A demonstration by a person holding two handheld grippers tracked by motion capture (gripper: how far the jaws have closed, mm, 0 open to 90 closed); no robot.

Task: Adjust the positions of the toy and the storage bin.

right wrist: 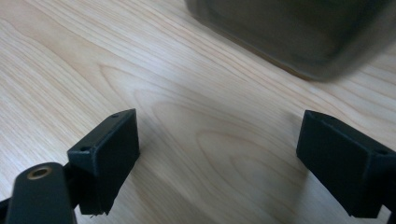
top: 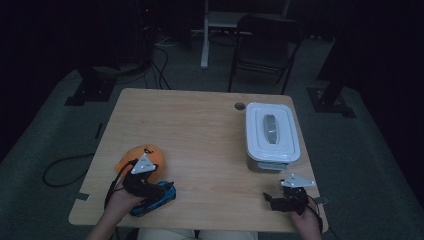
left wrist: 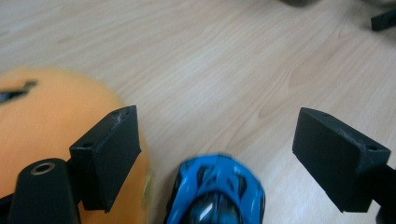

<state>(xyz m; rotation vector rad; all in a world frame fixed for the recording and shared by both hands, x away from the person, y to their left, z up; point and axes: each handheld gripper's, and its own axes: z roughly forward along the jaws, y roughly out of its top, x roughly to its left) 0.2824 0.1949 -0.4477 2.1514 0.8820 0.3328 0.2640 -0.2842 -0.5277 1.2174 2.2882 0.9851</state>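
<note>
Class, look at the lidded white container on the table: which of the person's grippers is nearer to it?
Right. The right gripper sits just in front of the white container, near its closest edge. The left gripper is across the table, over a blue toy car beside an orange object.

Dim lab or studio, wooden table (top: 200,130), folding chair (top: 265,45), floor cables (top: 62,170), black stand bases (top: 90,90)

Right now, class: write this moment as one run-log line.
left claw: open, astride blue car | right claw: open, empty, near box | orange thing: beside car
</note>
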